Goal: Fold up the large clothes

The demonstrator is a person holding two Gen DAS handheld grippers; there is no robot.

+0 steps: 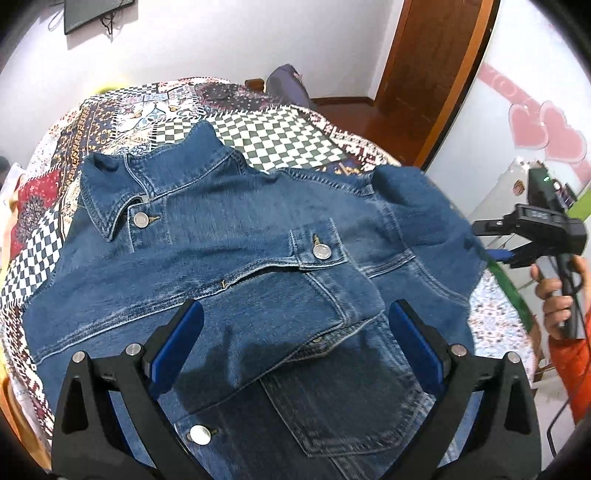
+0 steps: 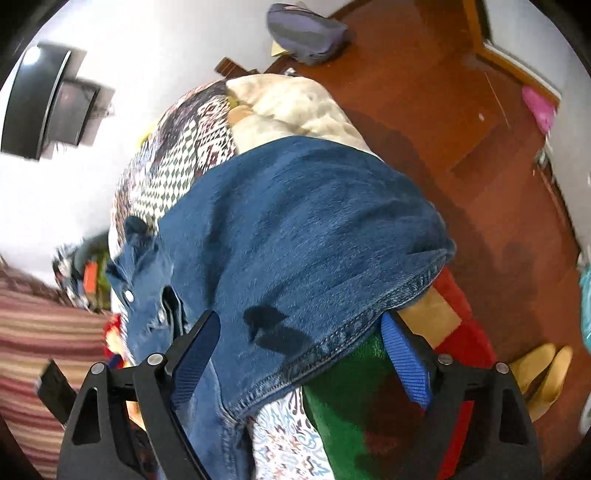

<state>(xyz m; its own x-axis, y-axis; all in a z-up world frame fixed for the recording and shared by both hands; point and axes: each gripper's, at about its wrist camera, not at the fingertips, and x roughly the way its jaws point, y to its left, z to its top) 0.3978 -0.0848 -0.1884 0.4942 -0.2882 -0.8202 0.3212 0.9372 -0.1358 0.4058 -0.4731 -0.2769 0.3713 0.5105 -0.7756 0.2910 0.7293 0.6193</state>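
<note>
A blue denim jacket [image 1: 236,236] lies front-up on the patterned bedspread [image 1: 266,133], collar at the far left, one sleeve folded across the chest. My left gripper [image 1: 295,332] is open just above the folded sleeve's cuff and holds nothing. The right gripper [image 1: 498,254] shows at the jacket's right edge, held by a hand. In the right wrist view my right gripper [image 2: 299,354] is open, its jaws either side of the jacket's hem [image 2: 332,332], which hangs over the bed's edge.
A wooden door [image 1: 424,74] and floor [image 2: 443,129] lie beyond the bed. A grey bag [image 2: 306,33] sits on the floor. A green and red blanket [image 2: 351,406] hangs under the hem. Yellow slippers [image 2: 543,376] lie on the right.
</note>
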